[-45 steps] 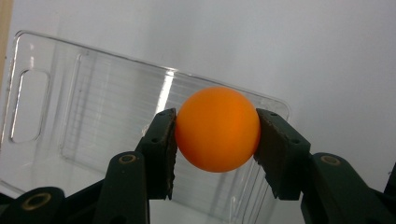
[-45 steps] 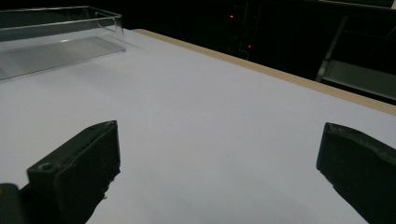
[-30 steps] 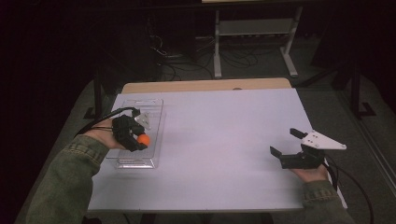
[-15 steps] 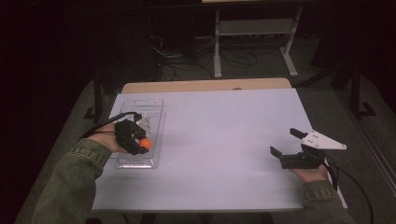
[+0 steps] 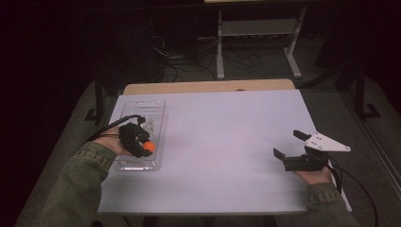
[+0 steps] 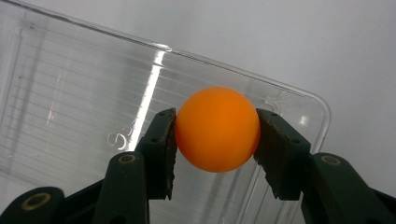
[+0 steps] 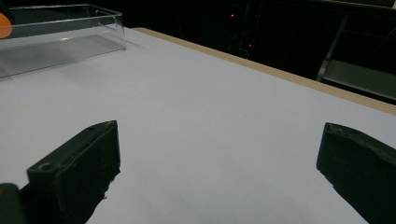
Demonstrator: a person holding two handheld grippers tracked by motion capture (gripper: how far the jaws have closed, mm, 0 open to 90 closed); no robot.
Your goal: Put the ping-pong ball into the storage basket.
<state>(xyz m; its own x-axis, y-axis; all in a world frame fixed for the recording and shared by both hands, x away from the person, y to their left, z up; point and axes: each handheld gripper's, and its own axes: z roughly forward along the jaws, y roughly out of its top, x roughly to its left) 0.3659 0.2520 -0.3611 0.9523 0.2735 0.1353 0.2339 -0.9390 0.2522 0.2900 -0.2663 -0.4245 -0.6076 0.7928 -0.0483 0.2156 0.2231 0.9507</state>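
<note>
- The left gripper (image 5: pixel 142 144) is over the near half of the clear plastic tray (image 5: pixel 137 106), at the left side of the white table (image 5: pixel 227 137) in the high view.
- Between its jaws sits an orange ball (image 5: pixel 149 146), most likely a table-tennis ball, and it is clamped tight.
- In the left gripper view, the ball (image 6: pixel 217 129) is pinched at its two sides by the black pads (image 6: pixel 163 144): one pad presses its left flank, the other its right.
- Under the ball, the tray's ribbed transparent floor (image 6: pixel 70 116) shows, with the tray's rounded corner just beyond the ball. Whether the ball touches the floor or hangs just above it cannot be told.
- The person's left hand, in a green sleeve (image 5: pixel 80 184), wraps the gripper body, and a black cable loops off behind it.
- Over on the right, the right gripper (image 5: pixel 289 149) sits low near the table's near right corner, well apart from the tray.
- Its jaws stand wide apart with nothing between them.
- In the right gripper view, bare white tabletop lies between the two black jaws, with the tray (image 7: pixel 60 42) far off at the upper left and a sliver of orange ball (image 7: pixel 3 25) at the edge.
</note>
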